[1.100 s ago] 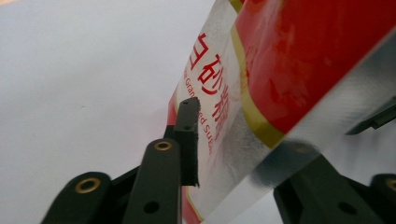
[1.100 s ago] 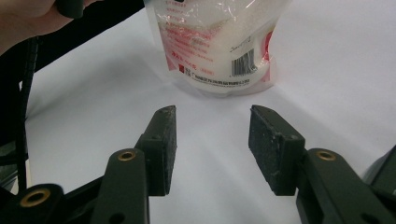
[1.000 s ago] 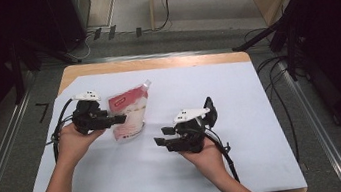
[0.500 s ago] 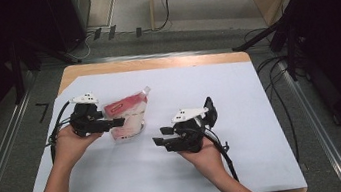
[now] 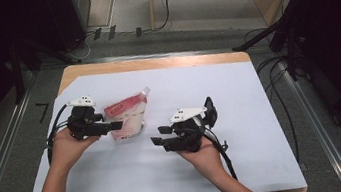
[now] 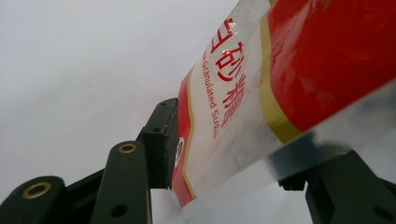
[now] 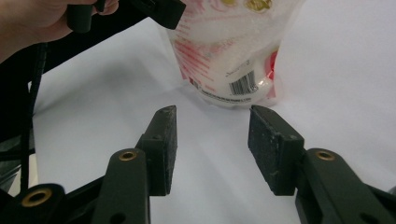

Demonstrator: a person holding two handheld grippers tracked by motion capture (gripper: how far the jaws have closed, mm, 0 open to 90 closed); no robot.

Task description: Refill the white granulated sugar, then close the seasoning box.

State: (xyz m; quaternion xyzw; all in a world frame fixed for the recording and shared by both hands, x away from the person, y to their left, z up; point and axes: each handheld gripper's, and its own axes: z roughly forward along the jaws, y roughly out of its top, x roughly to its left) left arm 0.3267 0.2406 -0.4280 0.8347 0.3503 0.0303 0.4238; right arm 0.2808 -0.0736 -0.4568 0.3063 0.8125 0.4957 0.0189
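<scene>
High view: a red-and-clear sugar pouch (image 5: pixel 126 117) is seen lying near the left edge of the white-covered table (image 5: pixel 239 96), with the left gripper (image 5: pixel 112 126) at its left side and the right gripper (image 5: pixel 159 143) parted and empty, near its right. Left gripper view: the pouch edge (image 6: pixel 243 116) is seen between the jaws, which have just been opening; the left pad touches it, the right-pad contact cannot be told. Right gripper view: the pouch (image 7: pixel 229 51) is seen beyond the open jaws.

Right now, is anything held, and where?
Nothing: the left gripper has just been opening its jaws around the sugar bag top; the right gripper is empty.
</scene>
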